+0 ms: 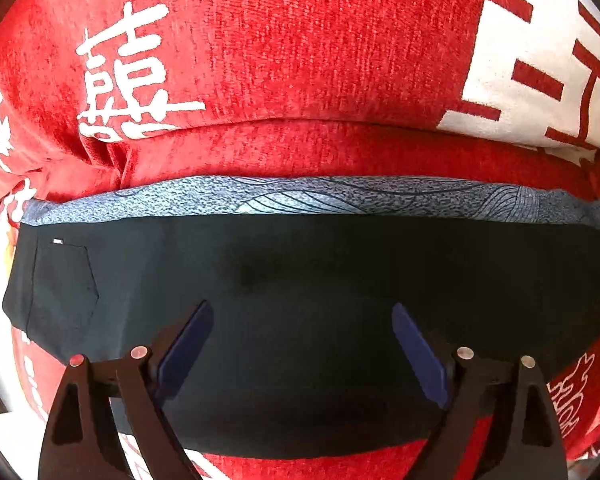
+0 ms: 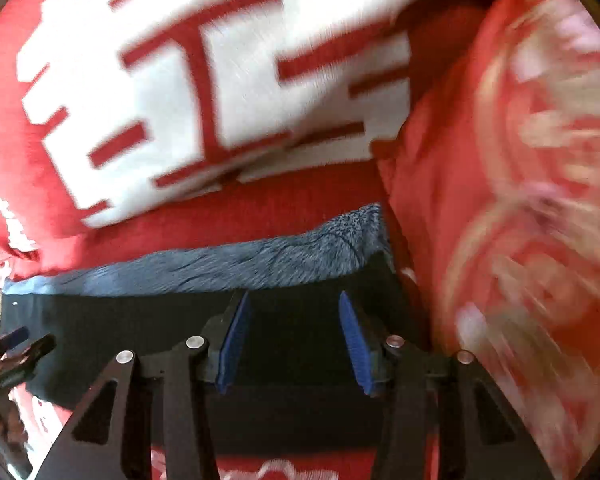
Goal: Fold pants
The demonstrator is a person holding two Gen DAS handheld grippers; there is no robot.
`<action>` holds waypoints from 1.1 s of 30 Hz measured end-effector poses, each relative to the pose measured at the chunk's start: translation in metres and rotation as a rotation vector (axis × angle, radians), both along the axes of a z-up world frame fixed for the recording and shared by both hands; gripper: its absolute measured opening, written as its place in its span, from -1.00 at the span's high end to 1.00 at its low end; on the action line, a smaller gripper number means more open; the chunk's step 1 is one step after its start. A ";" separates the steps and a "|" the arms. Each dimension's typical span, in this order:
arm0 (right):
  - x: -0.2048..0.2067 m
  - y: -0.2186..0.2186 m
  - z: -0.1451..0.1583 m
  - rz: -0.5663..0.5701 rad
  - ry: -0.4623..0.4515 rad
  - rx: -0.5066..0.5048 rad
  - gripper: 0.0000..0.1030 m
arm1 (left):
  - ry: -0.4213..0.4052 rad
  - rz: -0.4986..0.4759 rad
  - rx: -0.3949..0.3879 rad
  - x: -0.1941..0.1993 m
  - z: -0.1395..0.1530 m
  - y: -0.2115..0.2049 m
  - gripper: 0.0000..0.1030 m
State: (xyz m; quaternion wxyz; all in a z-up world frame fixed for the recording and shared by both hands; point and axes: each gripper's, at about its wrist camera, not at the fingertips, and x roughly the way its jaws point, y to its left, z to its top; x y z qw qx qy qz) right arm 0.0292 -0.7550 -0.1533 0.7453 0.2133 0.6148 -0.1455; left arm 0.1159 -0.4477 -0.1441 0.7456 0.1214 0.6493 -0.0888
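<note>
Free room seen over the flat folded pants [image 1: 300, 280] — nothing stacked on the dark top. Far edge bounded by a raised red cushion [image 1: 280, 60], w/ only a narrow grey-blue fabric strip [image 1: 300, 196] between. On the right side, passage is blocked by a red patterned cloth wall [image 2: 500, 200] — close to the pants' end.

Both wrist views look down, close; both show the pants [image 1: 300, 280].

My left gripper [image 1: 303, 350] and right gripper [image 2: 293, 340] have black, triangle-cutout linkage arms with round silver rivets; my fingers [image 1: 188, 344] wear flat blue ribbed pads [image 2: 354, 344].
</note>
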 end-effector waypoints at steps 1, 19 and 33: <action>-0.001 -0.008 -0.011 -0.002 0.029 -0.005 0.37 | 0.002 -0.002 0.002 0.000 -0.001 -0.001 -0.78; -0.036 0.065 0.042 0.010 0.021 0.009 0.09 | 0.016 0.067 -0.005 -0.007 0.026 0.077 -0.78; -0.023 0.312 0.001 0.030 -0.110 0.692 0.09 | -0.031 0.057 -0.013 0.010 0.017 0.184 -0.78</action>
